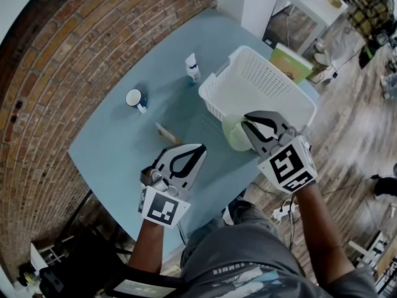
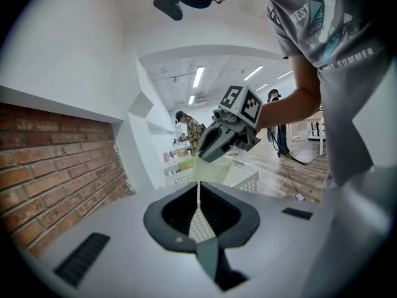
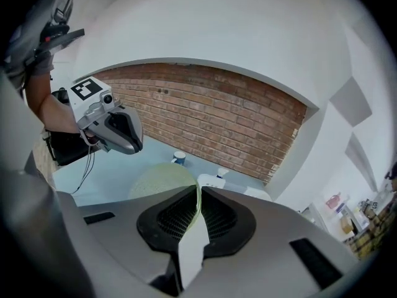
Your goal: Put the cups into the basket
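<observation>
The head view alone gives the layout. A pale green cup [image 1: 232,134] hangs at the near wall of the white basket [image 1: 214,101], above the blue counter [image 1: 118,148]. The right claw [image 1: 246,126] pinches the cup by its rim. From above, one cannot tell whether the cup touches the basket. The left claw [image 1: 197,151] hovers over the counter beside it, pressed together on nothing.

The right gripper view confirms the grip: a thin sliver of green wall is caught between the two closed jaws, and the cup's rounded, matte body bulges out to the left. The left gripper view shows its own jaws closed. Beyond them it shows the cup from the side, translucent and lightly ribbed, dangling over the perforated basket.

Further out on the counter stand a blue-and-white cup [image 1: 135,98] and a small white bottle [image 1: 193,68], well apart from the basket. A green box [image 1: 290,62] behind the basket is partly hidden. A small tan object near the left claw is too indistinct to name.
</observation>
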`<state>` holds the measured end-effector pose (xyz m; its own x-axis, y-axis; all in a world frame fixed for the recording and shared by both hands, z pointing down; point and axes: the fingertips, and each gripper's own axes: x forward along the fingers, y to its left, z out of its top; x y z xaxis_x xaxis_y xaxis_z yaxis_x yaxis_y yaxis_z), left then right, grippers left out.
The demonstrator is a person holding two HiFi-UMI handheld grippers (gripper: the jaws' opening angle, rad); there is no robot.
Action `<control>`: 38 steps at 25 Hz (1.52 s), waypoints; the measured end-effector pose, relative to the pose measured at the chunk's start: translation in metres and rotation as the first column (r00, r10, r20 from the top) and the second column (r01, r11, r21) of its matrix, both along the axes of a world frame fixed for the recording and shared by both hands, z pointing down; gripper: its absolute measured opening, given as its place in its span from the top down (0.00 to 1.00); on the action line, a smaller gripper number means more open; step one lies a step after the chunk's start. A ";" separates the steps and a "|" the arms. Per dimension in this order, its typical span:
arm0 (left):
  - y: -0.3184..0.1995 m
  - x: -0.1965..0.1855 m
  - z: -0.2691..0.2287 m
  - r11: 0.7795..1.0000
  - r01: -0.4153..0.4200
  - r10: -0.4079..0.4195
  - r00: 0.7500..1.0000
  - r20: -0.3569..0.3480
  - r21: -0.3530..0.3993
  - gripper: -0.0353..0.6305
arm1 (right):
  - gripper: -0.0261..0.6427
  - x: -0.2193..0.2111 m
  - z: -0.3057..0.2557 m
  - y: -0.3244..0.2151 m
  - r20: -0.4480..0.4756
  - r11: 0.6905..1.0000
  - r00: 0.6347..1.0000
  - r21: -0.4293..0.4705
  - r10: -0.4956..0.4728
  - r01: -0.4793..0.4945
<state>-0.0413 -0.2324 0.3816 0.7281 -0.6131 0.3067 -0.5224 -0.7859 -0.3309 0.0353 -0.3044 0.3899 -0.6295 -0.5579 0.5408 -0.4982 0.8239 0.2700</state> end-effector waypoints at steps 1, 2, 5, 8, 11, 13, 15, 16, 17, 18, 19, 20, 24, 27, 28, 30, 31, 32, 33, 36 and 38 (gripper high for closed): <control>0.000 0.001 0.000 1.000 -0.001 0.001 1.000 0.000 0.001 0.93 | 0.91 0.004 -0.003 -0.002 0.001 1.000 1.000 0.007 0.005 -0.005; 0.001 0.001 0.000 1.000 -0.002 0.002 1.000 0.001 0.002 0.93 | 0.91 0.007 -0.006 -0.004 -0.001 1.000 1.000 0.013 0.008 -0.008; 0.002 0.003 0.000 1.000 -0.003 0.003 1.000 0.004 -0.001 0.93 | 0.91 0.016 -0.015 -0.010 0.001 0.999 1.000 0.030 0.021 -0.021; 0.002 0.005 0.000 1.000 -0.005 0.005 1.000 0.003 -0.002 0.93 | 0.91 0.024 -0.022 -0.014 0.000 0.999 1.000 0.043 0.031 -0.031; 0.003 0.007 0.000 1.000 -0.005 0.005 1.000 0.003 -0.003 0.93 | 0.91 0.031 -0.026 -0.018 0.002 0.998 0.999 0.049 0.042 -0.042; 0.004 0.008 0.000 1.000 -0.006 0.006 1.000 0.003 -0.005 0.93 | 0.91 0.034 -0.027 -0.020 0.007 0.997 0.999 0.054 0.052 -0.053; 0.004 0.009 0.001 1.000 -0.006 0.006 1.000 0.002 -0.006 0.93 | 0.91 0.038 -0.028 -0.023 0.016 0.996 0.998 0.058 0.065 -0.066; 0.004 0.009 0.001 1.000 -0.005 0.005 1.000 0.001 -0.006 0.93 | 0.91 0.040 -0.029 -0.025 0.017 0.996 0.997 0.060 0.071 -0.072; 0.004 0.010 0.001 1.000 -0.005 0.005 1.000 0.000 -0.006 0.93 | 0.91 0.043 -0.029 -0.028 0.017 0.995 0.997 0.062 0.075 -0.076; 0.004 0.011 0.001 1.000 -0.005 0.005 1.000 0.000 -0.006 0.93 | 0.91 0.045 -0.030 -0.030 0.016 0.995 0.997 0.065 0.080 -0.081; 0.004 0.011 0.001 1.000 -0.005 0.005 1.000 0.001 -0.007 0.93 | 0.91 0.048 -0.030 -0.033 0.015 0.994 0.996 0.068 0.085 -0.086; 0.004 0.012 0.001 1.000 -0.005 0.005 1.000 0.002 -0.008 0.93 | 0.91 0.050 -0.030 -0.035 0.013 0.993 0.996 0.072 0.090 -0.090; 0.005 0.013 0.002 1.000 -0.003 0.003 1.000 0.005 -0.011 0.93 | 0.91 0.060 -0.030 -0.044 0.007 0.991 0.994 0.076 0.107 -0.107; 0.005 0.013 0.002 1.000 -0.002 0.002 1.000 0.006 -0.009 0.93 | 0.91 0.065 -0.028 -0.049 0.001 0.990 0.993 0.076 0.117 -0.117; 0.005 0.013 0.002 1.000 -0.001 0.001 1.000 0.006 -0.009 0.93 | 0.91 0.067 -0.027 -0.051 -0.001 0.990 0.993 0.075 0.120 -0.119; 0.005 0.013 0.003 1.000 0.002 -0.002 1.000 0.006 -0.011 0.93 | 0.91 0.070 -0.024 -0.055 -0.004 0.989 0.992 0.074 0.126 -0.125; 0.005 0.013 0.003 1.000 0.003 -0.003 1.000 0.006 -0.012 0.93 | 0.91 0.072 -0.023 -0.057 -0.006 0.989 0.992 0.073 0.129 -0.129; 0.005 0.014 0.004 1.000 0.003 -0.003 1.000 0.007 -0.012 0.93 | 0.91 0.074 -0.021 -0.058 -0.008 0.989 0.991 0.072 0.133 -0.132; 0.005 0.014 0.004 1.000 0.003 -0.003 1.000 0.008 -0.012 0.93 | 0.91 0.076 -0.020 -0.060 -0.009 0.988 0.991 0.070 0.137 -0.136; 0.005 0.016 0.005 1.000 0.005 -0.005 1.000 0.008 -0.016 0.93 | 0.91 0.081 -0.015 -0.064 -0.011 0.987 0.989 0.064 0.147 -0.146; 0.005 0.016 0.006 1.000 0.008 -0.008 1.000 0.012 -0.021 0.93 | 0.91 0.085 -0.011 -0.068 -0.013 0.987 0.988 0.058 0.153 -0.152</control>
<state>-0.0251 -0.2274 0.3877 0.7197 -0.6120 0.3278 -0.5247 -0.7886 -0.3206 0.1202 -0.3723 0.3787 -0.5256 -0.6765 0.5158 -0.6114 0.7220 0.3240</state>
